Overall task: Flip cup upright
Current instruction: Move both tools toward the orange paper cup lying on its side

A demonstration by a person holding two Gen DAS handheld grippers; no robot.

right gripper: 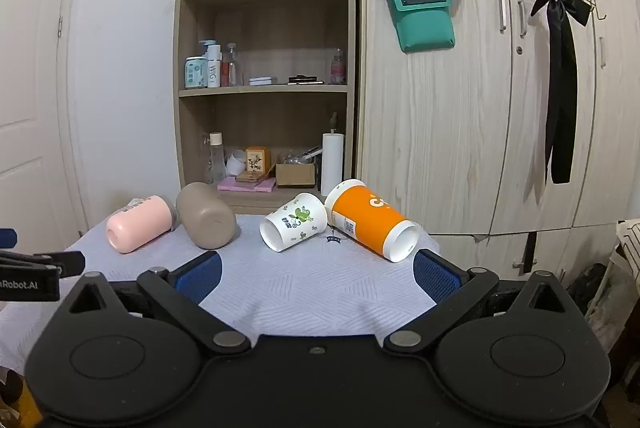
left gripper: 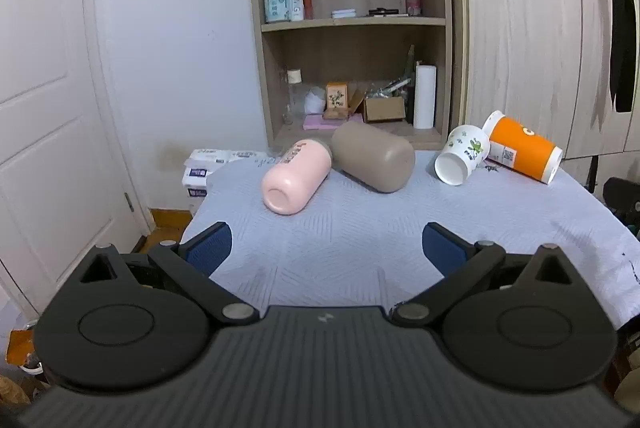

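Note:
Several cups lie on their sides on a table with a pale blue cloth (left gripper: 344,236). From left: a pink cup (left gripper: 296,176) (right gripper: 138,224), a taupe cup (left gripper: 374,156) (right gripper: 206,216), a white cup with green flowers (left gripper: 462,154) (right gripper: 292,222), and an orange paper cup (left gripper: 522,148) (right gripper: 370,224). My left gripper (left gripper: 326,246) is open and empty, a little short of the pink and taupe cups. My right gripper (right gripper: 318,274) is open and empty, just short of the white and orange cups. The left gripper's side (right gripper: 36,268) shows at the left edge of the right wrist view.
A wooden shelf unit (right gripper: 264,88) with bottles, boxes and a paper roll stands right behind the table. Wardrobe doors (right gripper: 480,108) with a teal pouch and a black ribbon are at right. A white door (left gripper: 48,108) is at left. Tissue packs (left gripper: 204,168) sit beside the table's far left corner.

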